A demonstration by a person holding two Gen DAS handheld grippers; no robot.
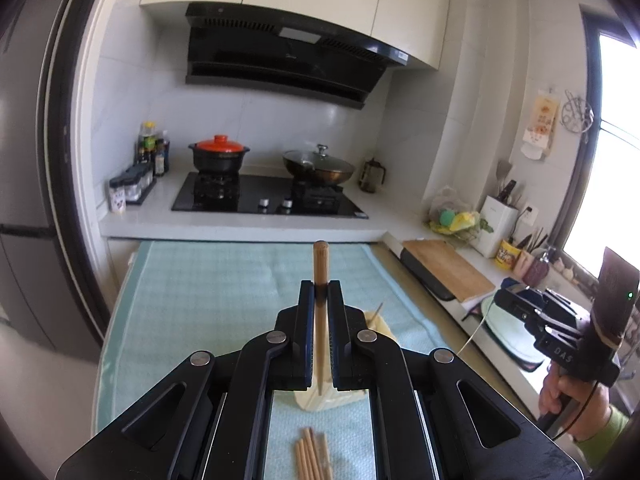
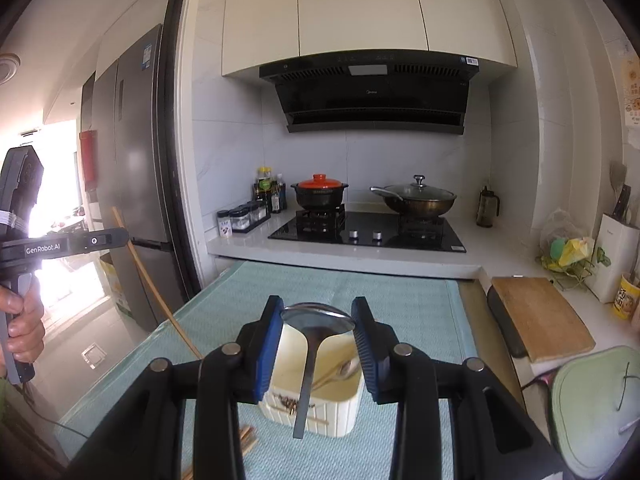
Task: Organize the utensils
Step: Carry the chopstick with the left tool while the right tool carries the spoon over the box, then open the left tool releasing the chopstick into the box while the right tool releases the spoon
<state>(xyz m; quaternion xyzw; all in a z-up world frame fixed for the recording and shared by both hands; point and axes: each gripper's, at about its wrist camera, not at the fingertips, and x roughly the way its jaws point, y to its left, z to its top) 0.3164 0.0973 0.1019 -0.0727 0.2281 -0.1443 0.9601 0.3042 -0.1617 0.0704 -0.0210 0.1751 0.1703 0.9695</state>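
My left gripper [image 1: 320,286] is shut on a single wooden chopstick [image 1: 320,264], which stands upright with its thick end above the pads. In the right wrist view the chopstick [image 2: 140,272] hangs slanted below that gripper [image 2: 122,237]. My right gripper [image 2: 318,320] is shut on a metal spoon [image 2: 316,318]; the blue pads press the bowl's two sides and the handle hangs straight down. Under both grippers a cream utensil box [image 2: 344,412] stands on the teal mat [image 2: 360,280] with a spoon [image 2: 340,372] lying inside. Several loose chopsticks [image 1: 312,456] lie in front of the box.
Behind the mat is a black gas hob [image 2: 368,234] with a red-lidded pot [image 2: 319,194] and a lidded wok [image 2: 416,200]. A wooden cutting board [image 2: 536,316] and a green mat [image 2: 596,412] lie at the right. A fridge [image 2: 132,168] stands on the left.
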